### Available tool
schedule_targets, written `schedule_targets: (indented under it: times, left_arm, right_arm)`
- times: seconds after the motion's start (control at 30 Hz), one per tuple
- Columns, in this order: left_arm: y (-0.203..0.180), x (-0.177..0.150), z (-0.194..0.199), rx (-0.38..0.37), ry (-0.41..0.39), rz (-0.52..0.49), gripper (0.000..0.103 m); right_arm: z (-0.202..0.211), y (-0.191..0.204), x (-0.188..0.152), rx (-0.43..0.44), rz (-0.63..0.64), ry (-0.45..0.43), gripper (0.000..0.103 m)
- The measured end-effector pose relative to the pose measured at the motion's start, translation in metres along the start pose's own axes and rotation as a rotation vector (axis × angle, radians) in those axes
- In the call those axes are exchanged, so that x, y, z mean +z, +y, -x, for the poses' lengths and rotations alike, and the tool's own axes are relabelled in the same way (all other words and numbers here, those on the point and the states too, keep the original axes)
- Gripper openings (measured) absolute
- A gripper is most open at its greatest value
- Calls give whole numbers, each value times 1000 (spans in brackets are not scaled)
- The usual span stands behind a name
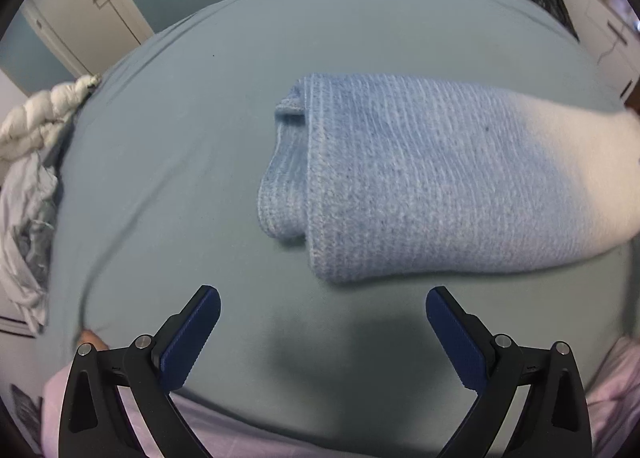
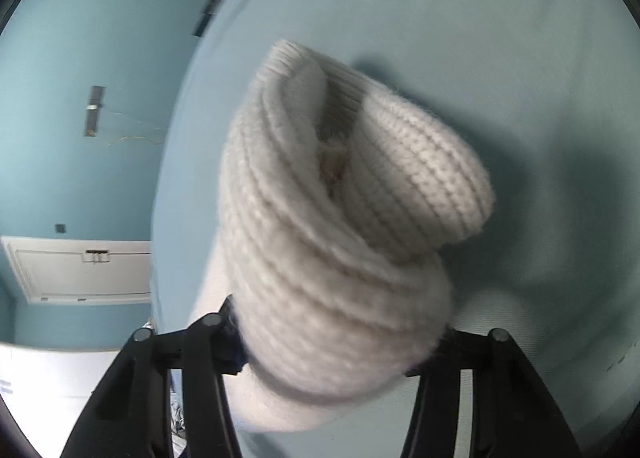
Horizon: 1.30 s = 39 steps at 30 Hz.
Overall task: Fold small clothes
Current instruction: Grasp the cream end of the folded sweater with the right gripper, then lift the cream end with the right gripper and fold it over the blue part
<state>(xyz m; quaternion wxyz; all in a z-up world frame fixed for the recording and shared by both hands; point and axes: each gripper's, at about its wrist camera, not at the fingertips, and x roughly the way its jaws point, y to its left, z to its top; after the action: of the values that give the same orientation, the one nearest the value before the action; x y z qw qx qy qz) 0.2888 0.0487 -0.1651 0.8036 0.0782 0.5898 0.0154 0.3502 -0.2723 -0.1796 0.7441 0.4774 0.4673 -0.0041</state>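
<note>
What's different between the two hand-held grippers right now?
The left hand-held gripper is open and holds nothing; the right hand-held gripper is clamped on the knitted garment. The left hovers in front of the garment's blue folded end on the bed sheet; the right's pads are hidden by the white end. Both have black frames.

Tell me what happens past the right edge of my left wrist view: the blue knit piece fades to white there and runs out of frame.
Observer: The right gripper has its jaws closed on the white knit end.
Operator: Is that end lying flat?
Observer: No, it is bunched and doubled over, with a ribbed cuff showing at the top.
Operator: Is it resting on the bed?
Observer: It looks lifted, though I can't be sure; its shadow falls on the blue sheet beside it.
</note>
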Motion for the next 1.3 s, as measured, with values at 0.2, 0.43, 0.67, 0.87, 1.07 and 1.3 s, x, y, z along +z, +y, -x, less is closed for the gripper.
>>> schedule_targets:
  times: [0.2,0.43,0.67,0.87,1.07,1.3]
  left_arm:
    - [-42,16,34,51,-53,-80,103]
    - [-153,56,69,-1,-136,-243,103]
    - [-234,105,52,-35,-140,-225,103]
    - [-226,119,-23,-33,-9,-10,103]
    - [-237,85,-26,1,-121,-136,103]
    - [-237,-1,13,54,-375,-353,103]
  right_arm:
    - [28,12,6,75,38,-4,42]
    - [63,23,6,35,191,-106,41]
    - [47,28,-6,1,270,-103,41]
    - [71,13,-18,-6,338,-126,41]
    - [77,18,-47,-58,528,-157,41]
    - [97,1,-45,-29,524,-170,41]
